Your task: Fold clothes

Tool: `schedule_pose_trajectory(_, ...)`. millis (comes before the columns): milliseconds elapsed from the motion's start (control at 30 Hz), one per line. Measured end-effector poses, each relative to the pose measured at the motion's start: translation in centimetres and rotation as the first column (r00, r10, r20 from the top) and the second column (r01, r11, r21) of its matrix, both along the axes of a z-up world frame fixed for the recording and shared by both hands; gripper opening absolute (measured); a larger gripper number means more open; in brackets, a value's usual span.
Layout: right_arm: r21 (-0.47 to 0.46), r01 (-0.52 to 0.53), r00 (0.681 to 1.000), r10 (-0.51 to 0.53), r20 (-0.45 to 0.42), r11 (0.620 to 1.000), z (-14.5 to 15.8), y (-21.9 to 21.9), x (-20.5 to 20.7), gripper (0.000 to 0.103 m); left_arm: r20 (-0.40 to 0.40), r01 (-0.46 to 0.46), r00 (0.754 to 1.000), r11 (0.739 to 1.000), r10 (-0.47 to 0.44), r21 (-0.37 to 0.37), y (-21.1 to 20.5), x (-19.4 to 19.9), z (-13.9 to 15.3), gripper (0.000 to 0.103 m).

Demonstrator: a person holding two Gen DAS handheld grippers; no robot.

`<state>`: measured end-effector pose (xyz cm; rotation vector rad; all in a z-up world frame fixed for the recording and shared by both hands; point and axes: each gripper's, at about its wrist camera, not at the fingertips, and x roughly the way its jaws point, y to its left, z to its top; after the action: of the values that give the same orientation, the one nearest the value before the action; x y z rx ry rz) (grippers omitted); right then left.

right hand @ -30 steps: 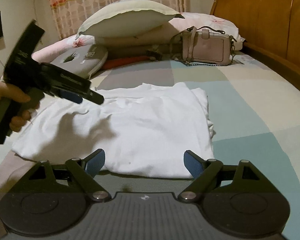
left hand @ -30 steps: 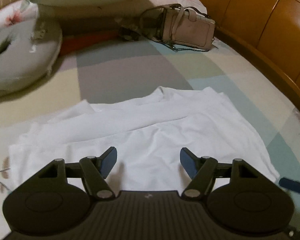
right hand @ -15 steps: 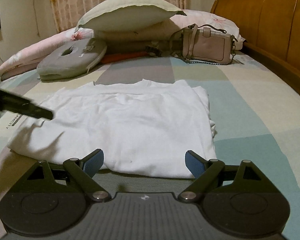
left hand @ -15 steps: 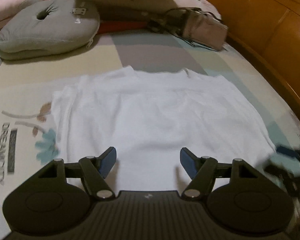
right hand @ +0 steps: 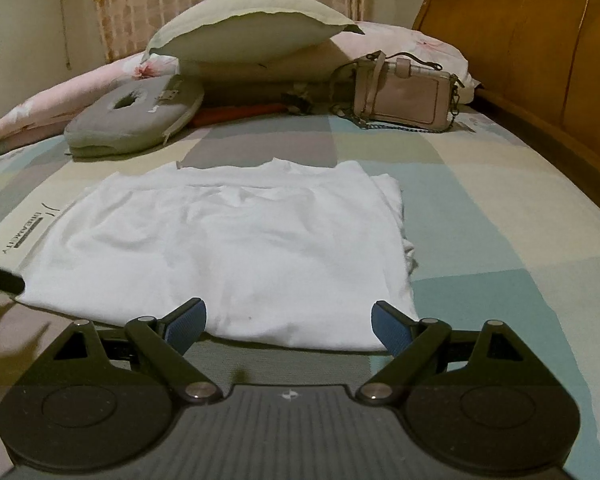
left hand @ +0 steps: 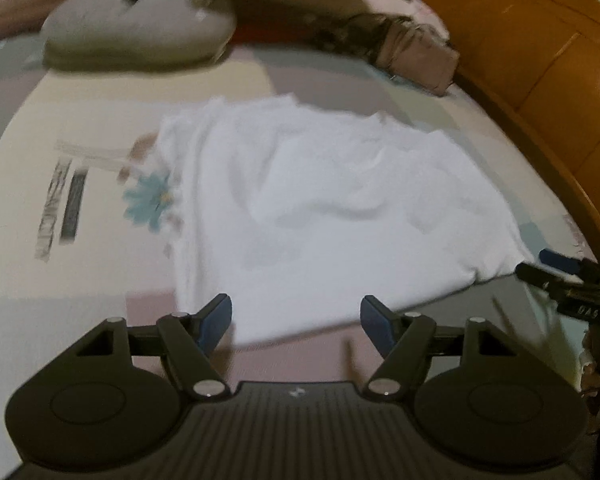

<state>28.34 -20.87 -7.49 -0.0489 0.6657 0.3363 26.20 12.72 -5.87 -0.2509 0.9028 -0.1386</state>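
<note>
Left gripper (left hand: 296,322), wide and empty, is swinging out to the white shirt (left hand: 320,216)'s near-left corner; right gripper (right hand: 288,322), wide and empty, is waiting at the near hem — next fold upcoming.

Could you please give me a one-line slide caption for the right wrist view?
Open right gripper poised at the near edge of a partly folded white shirt on a patchwork bedspread.

Dim, warm indoor light. The left wrist view is smeared by motion blur — worst around the grey cushion (left hand: 136,28); the right wrist view is sharp, its edges bowed, corners dark.
</note>
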Motion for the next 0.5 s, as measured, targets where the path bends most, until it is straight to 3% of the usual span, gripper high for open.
schedule_pose_trajectory(100, -0.001, 0.005, 1.000, -0.005, 0.001, 1.000, 0.0, -0.1, 0.0, 0.093, 0.033, 0.011, 0.999, 1.000, -0.011, -0.001, -0.7, 1.7, -0.1, 0.072)
schedule_pose_trajectory(300, -0.013, 0.003, 1.000, -0.003, 0.017, 1.000, 0.3, -0.5, -0.3, 0.094, -0.067, -0.084, 0.994, 0.994, 0.089, 0.066, 0.2, 3.4, -2.4, 0.071)
schedule_pose_trajectory(367, -0.012, 0.004, 1.000, -0.004, 0.025, 1.000, 0.4, -0.8, -0.4, 0.097, -0.033, -0.085, 0.996, 0.994, 0.087, 0.063, 0.2, 2.5, -1.6, 0.071)
schedule_pose_trajectory(433, -0.009, 0.008, 1.000, -0.008, 0.029, 1.000, 0.5, -1.1, -0.4, 0.097, 0.019, -0.051, 0.999, 0.992, 0.050, 0.115, -0.8, 1.5, -0.6, 0.072)
schedule_pose_trajectory(500, -0.006, 0.010, 1.000, -0.010, 0.027, 1.000, 0.4, -1.4, -0.6, 0.097, 0.062, 0.020, 0.997, 0.971, -0.036, 0.238, -2.8, 0.5, 0.3, 0.077)
